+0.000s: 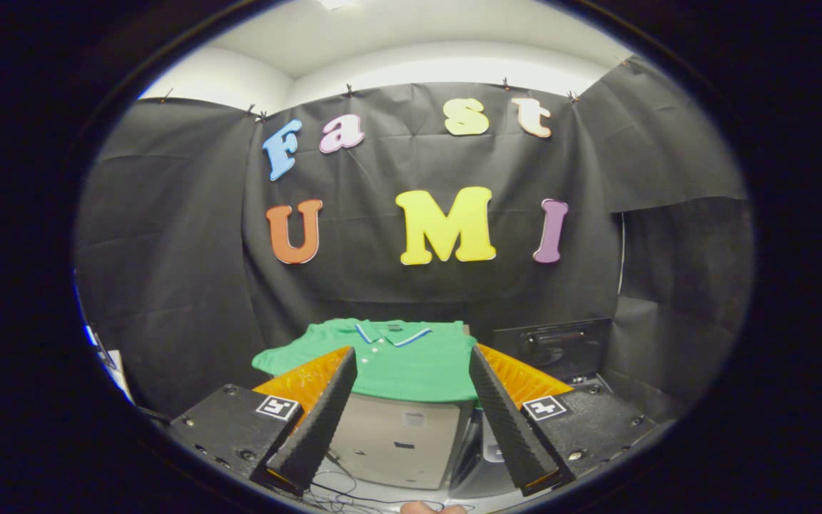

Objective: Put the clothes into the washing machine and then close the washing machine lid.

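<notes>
A green polo shirt point(400, 360) with a blue-and-white trimmed collar lies spread flat over the top of a pale box-shaped unit point(400, 439), straight ahead of me and beyond the fingertips. My gripper point(411, 364) is open, its two fingers spread wide to either side of the shirt, with nothing held between them. To the right of the shirt stands a dark machine point(557, 350) with a raised dark panel; whether its lid is up or down I cannot tell.
Black cloth walls close the booth at the back and on both sides. Thin cables point(343, 492) lie on the pale surface under the fingers. A fingertip of a person's hand point(431, 508) shows just below the gripper.
</notes>
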Motion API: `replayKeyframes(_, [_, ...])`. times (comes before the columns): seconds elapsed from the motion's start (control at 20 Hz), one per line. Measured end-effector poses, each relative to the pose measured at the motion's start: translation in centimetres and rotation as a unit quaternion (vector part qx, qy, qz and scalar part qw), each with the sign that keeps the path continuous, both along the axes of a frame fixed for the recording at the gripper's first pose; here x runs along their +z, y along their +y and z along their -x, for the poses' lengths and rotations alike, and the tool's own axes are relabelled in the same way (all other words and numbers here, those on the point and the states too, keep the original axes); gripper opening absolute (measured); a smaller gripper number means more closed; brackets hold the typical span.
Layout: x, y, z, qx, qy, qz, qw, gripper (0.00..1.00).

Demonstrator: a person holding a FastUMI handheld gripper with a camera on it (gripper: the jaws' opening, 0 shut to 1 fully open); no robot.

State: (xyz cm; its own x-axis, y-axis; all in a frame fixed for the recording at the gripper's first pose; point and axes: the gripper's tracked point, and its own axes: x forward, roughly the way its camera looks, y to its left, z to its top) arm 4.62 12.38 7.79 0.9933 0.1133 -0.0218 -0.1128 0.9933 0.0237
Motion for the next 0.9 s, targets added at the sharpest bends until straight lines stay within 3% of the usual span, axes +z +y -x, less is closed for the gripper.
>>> replayKeyframes(0.2, [0.4,3.4,-3.1,0.023,0.051,0.007,0.998,0.99])
replayKeyframes(0.4, [-1.2,5.6,-7.5,0.042,0.142,0.003,0.989,0.99])
replayKeyframes(0.6, [-3.4,8.1,-11.7,0.050,0.273,-0.001,0.961,0.99])
replayKeyframes(0.9, [-4.7,9.5,-18.7,0.036,0.378,0.049,0.924,0.99])
